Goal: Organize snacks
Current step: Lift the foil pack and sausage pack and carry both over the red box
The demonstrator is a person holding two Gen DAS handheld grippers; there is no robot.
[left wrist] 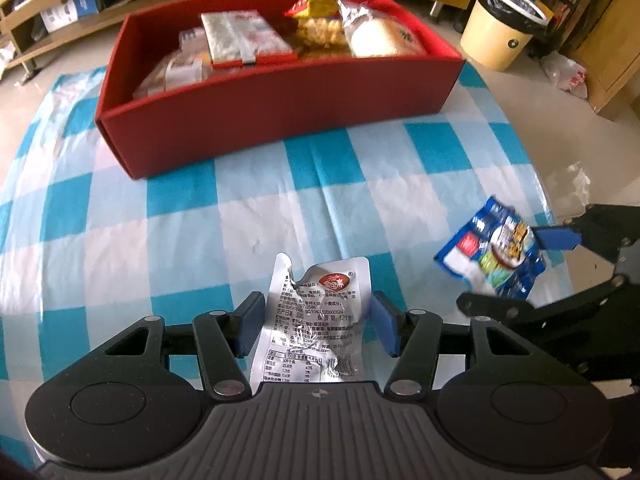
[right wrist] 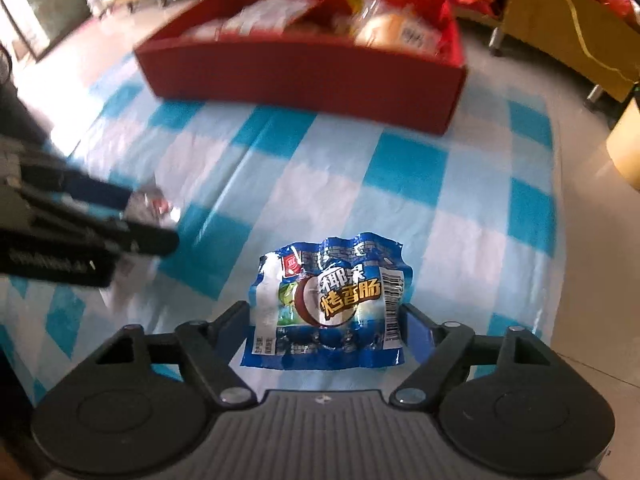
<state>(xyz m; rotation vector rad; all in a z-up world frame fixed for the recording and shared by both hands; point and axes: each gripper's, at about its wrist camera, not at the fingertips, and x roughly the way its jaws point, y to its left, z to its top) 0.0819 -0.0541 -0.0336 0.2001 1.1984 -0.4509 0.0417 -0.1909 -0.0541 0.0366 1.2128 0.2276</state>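
My left gripper [left wrist: 316,328] is shut on a silver snack packet [left wrist: 316,320] with black print and a red logo, held over the blue-and-white checked cloth [left wrist: 200,220]. My right gripper [right wrist: 326,328] is shut on a blue sausage packet [right wrist: 328,296] by its two side edges. In the left wrist view that blue packet [left wrist: 492,256] stands tilted between the right gripper's fingers [left wrist: 556,236] at the cloth's right edge. A red box [left wrist: 280,112] with several snack packs inside sits at the far side of the cloth. The left gripper [right wrist: 120,216] shows blurred in the right wrist view.
A cream waste bin [left wrist: 504,24] with a black liner stands on the floor beyond the box's right end. Low wooden shelves [left wrist: 60,4] run along the back left, and wooden furniture [left wrist: 608,48] stands at the back right. The cloth ends just right of the blue packet.
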